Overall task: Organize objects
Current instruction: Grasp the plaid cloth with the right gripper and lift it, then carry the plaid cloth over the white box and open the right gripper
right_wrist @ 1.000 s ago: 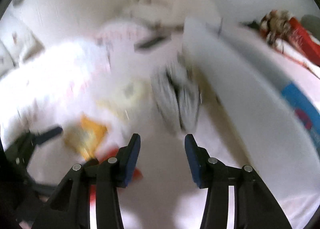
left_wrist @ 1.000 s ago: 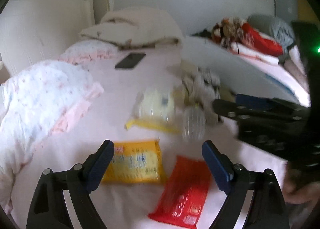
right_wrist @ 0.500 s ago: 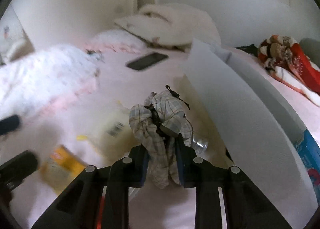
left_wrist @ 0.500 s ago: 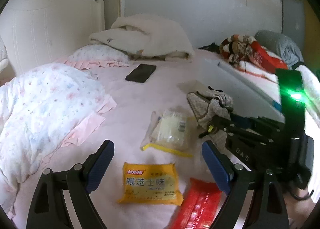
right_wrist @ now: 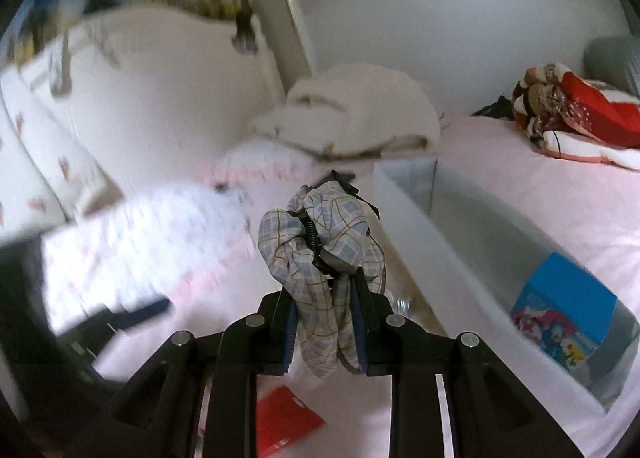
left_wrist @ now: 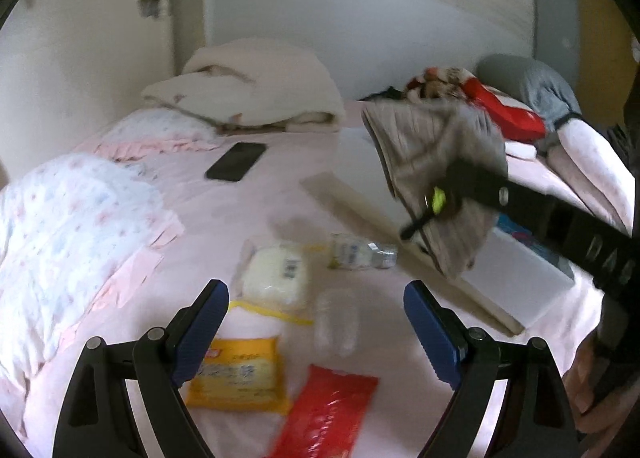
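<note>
Bed, box with carton

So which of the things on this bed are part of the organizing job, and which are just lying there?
Part of the job:
- plaid cloth bundle, clamped in the right claw
- white bin holding a blue box
- yellow packet, red packet, white pouch, small bottle

Just lying about:
- black phone
- folded white blanket
- floral quilt
- red patterned bundle

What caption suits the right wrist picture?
Right gripper shut on a plaid cloth bundle, beside a white box.
</note>
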`<action>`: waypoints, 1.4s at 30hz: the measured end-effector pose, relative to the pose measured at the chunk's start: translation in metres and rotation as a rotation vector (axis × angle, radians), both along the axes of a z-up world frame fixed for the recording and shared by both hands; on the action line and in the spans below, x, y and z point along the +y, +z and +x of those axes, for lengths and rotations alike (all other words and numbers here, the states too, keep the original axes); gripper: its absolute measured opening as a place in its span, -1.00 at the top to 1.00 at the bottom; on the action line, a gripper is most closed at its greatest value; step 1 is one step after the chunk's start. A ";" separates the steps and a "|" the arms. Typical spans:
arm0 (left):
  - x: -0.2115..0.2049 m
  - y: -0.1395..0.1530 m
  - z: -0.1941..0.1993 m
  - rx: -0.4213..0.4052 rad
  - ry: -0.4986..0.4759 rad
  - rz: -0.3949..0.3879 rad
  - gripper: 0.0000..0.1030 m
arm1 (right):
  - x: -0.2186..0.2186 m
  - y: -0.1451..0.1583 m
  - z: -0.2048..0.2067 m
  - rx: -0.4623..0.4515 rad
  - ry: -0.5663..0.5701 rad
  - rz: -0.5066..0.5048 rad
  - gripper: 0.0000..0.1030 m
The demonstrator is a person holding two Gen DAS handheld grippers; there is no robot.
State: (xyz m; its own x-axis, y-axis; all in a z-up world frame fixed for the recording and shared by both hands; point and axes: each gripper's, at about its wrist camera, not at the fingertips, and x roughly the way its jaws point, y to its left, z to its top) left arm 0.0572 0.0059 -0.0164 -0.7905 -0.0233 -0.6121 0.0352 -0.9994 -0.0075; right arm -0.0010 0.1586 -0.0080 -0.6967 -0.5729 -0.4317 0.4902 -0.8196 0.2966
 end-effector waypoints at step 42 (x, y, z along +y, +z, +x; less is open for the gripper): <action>0.060 0.000 -0.087 -0.153 -0.028 0.111 -0.32 | 0.065 -0.036 -0.114 -0.324 -0.097 0.042 0.51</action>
State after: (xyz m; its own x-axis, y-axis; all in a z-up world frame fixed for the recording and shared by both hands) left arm -0.0303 0.0659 -0.0167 -0.6875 0.0720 -0.7226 0.0167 -0.9932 -0.1148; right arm -0.1152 0.2238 -0.0441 -0.5702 -0.4875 -0.6612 0.2949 -0.8727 0.3891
